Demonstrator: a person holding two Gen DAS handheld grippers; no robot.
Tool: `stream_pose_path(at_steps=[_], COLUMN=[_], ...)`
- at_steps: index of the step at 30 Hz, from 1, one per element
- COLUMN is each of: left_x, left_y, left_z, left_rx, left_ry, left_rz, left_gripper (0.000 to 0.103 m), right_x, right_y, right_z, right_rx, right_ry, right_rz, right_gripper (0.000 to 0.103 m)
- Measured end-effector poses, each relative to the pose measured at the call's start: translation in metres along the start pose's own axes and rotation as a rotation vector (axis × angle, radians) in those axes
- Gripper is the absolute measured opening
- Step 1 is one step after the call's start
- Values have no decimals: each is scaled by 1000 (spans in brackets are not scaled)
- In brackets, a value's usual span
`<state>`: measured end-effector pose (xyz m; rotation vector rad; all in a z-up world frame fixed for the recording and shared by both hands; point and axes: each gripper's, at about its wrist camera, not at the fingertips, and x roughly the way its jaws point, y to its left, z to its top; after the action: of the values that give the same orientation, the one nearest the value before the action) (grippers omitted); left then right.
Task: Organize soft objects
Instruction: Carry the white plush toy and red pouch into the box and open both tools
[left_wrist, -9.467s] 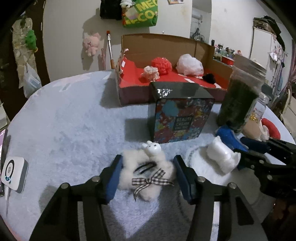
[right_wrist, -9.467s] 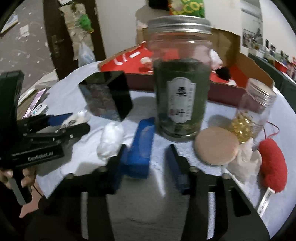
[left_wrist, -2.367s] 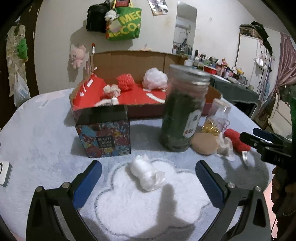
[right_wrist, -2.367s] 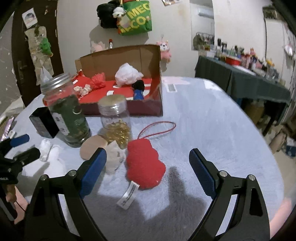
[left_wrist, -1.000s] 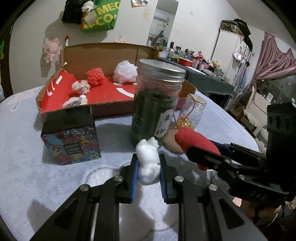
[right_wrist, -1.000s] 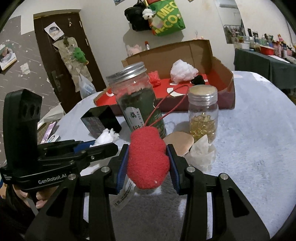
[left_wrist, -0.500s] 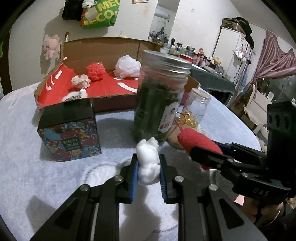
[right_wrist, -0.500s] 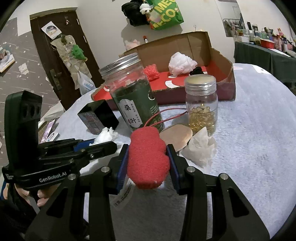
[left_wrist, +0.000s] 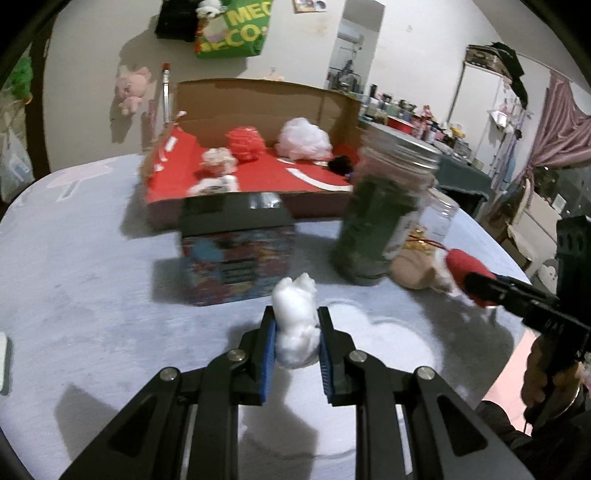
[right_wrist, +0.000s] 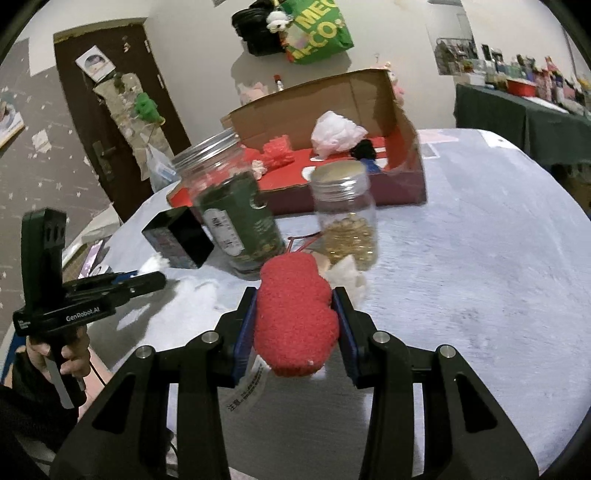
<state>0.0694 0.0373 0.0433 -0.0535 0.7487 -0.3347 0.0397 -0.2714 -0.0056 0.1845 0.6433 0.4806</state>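
My left gripper (left_wrist: 296, 328) is shut on a white fluffy soft toy (left_wrist: 297, 325) and holds it above the table. My right gripper (right_wrist: 295, 317) is shut on a red plush pouch (right_wrist: 295, 314) with a white tag and a red cord; it also shows in the left wrist view (left_wrist: 469, 273). A cardboard box with a red floor (left_wrist: 314, 181) stands at the back and holds a red pom (left_wrist: 243, 144), a pink-white puff (left_wrist: 304, 138), a small pale toy (left_wrist: 218, 160) and a black item (left_wrist: 341, 164).
A dark patterned tin box (left_wrist: 236, 251), a tall green-filled jar (left_wrist: 384, 218) and a small jar of yellow capsules (right_wrist: 347, 218) stand between me and the cardboard box. A beige round puff (left_wrist: 410, 267) and a crumpled white tissue (right_wrist: 349, 277) lie by the jars.
Both grippers have lifted with their objects still held. The left view has swung left and nearer the tin box; the right view has moved closer to the jars.
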Motion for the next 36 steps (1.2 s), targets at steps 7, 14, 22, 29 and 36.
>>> stream_pose_path(at_steps=[7, 14, 22, 29, 36], left_x=[-8, -9, -4, 8, 18], left_y=[26, 45, 60, 68, 77], left_z=[0, -2, 9, 23, 34], left_rx=[-38, -51, -9, 70, 132], left_ry=[-3, 11, 22, 44, 67], left_rz=[54, 88, 100, 83, 75], left_gripper=[21, 21, 22, 21, 22], right_x=[-5, -7, -3, 8, 18], right_y=[-22, -43, -68, -85, -90], right_z=[5, 11, 23, 40, 53], right_rx=[56, 101, 114, 98, 49], right_ry=[0, 7, 38, 80, 112], right_rz=[-7, -19, -20, -19, -19], right_gripper=[38, 38, 38, 38, 38])
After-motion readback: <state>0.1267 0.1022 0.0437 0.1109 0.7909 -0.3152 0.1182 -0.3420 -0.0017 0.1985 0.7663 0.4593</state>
